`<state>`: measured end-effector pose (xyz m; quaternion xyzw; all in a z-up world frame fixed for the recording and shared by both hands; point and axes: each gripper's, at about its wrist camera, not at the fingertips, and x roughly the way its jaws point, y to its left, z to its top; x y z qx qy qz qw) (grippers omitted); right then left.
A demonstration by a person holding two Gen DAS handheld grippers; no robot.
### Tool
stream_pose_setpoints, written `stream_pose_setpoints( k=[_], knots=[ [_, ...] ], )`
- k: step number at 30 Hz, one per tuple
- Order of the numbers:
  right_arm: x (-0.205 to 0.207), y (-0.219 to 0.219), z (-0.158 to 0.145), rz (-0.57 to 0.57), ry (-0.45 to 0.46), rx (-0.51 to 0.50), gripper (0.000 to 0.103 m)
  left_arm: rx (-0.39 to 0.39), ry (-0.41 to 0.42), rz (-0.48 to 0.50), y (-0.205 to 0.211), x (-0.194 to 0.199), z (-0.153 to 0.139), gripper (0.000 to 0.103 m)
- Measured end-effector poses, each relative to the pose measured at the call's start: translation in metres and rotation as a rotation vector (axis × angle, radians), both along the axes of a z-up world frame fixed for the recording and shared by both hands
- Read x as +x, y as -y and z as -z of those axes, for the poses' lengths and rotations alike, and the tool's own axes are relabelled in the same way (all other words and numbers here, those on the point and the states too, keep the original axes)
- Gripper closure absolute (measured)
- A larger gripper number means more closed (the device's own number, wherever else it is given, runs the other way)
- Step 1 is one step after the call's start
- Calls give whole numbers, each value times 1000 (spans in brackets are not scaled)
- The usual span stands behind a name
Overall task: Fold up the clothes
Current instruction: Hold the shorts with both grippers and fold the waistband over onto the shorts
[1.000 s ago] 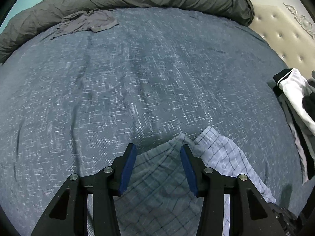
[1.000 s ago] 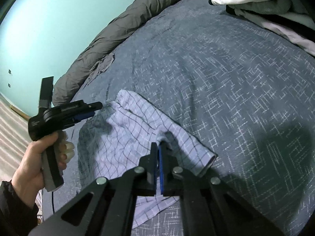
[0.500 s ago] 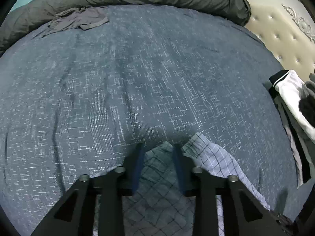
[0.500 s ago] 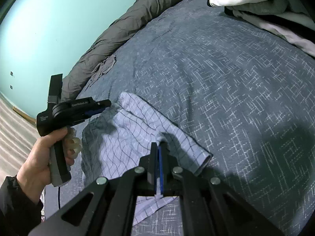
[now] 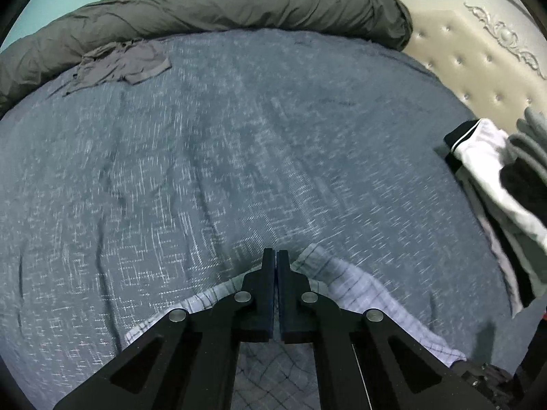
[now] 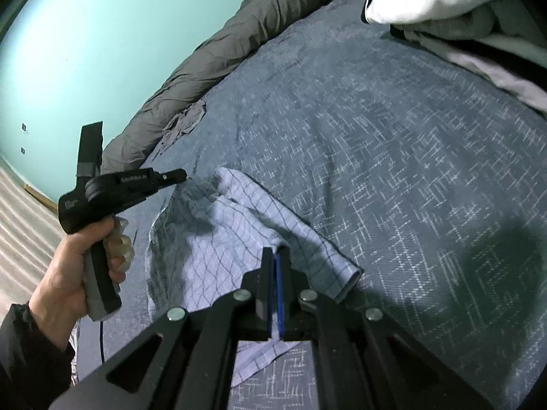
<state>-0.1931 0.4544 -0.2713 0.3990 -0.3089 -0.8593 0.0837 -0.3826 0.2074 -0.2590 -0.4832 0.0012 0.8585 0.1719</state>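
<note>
A pale checked garment (image 6: pixel 239 239) is seen lying rumpled on a blue-grey patterned bedspread (image 6: pixel 410 171), at about 7 o'clock in the right wrist view and at 6 o'clock in the left wrist view (image 5: pixel 355 283). The right gripper (image 6: pixel 275 256) is clenched, its jaws pressed together on a raised fold of the checked cloth near the garment's lower right edge. The left gripper (image 5: pixel 275 259) is likewise closed, its jaws meeting at the far edge of the garment; from its own camera it cannot be told whether cloth is pinched between them, but in the right wrist view its tip (image 6: pixel 174 177) is seen touching the lifted, shaded corner of the fabric at 9 o'clock. The left gripper is held by a hand (image 6: pixel 75 273) with a dark sleeve (image 6: pixel 27 352) at 8 o'clock.

A rolled dark grey duvet (image 5: pixel 205 10) is laid along the far side of the bed at 12 o'clock, with a small grey garment (image 5: pixel 119 68) just beside it at 10 o'clock. A heap of white, black and grey clothes (image 5: pixel 495 177) is piled at 3 o'clock, near a cream tufted headboard (image 5: pixel 478 61). A turquoise wall (image 6: pixel 102 51) is visible at 10 o'clock in the right wrist view
</note>
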Motion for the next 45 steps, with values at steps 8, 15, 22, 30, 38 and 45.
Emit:
stream_pose_setpoints(
  k=[8, 15, 22, 30, 38, 45],
  knots=[
    [15, -6, -7, 15, -3, 11, 102, -24, -22, 39, -22, -7, -10, 102],
    [20, -11, -2, 44, 21, 27, 102, -36, -6, 34, -36, -12, 5, 102],
    [22, -13, 11, 70, 68, 45, 102, -44, 59, 5, -32, -21, 24, 101],
    [24, -15, 20, 75, 102, 35, 100, -4, 1, -8, 21, -6, -14, 74],
    [25, -16, 21, 87, 101, 11, 100, 3, 25, -24, 88, 39, -5, 74],
    [24, -15, 23, 91, 98, 12, 100, 81, 81, -38, 99, 56, 22, 75]
  ],
)
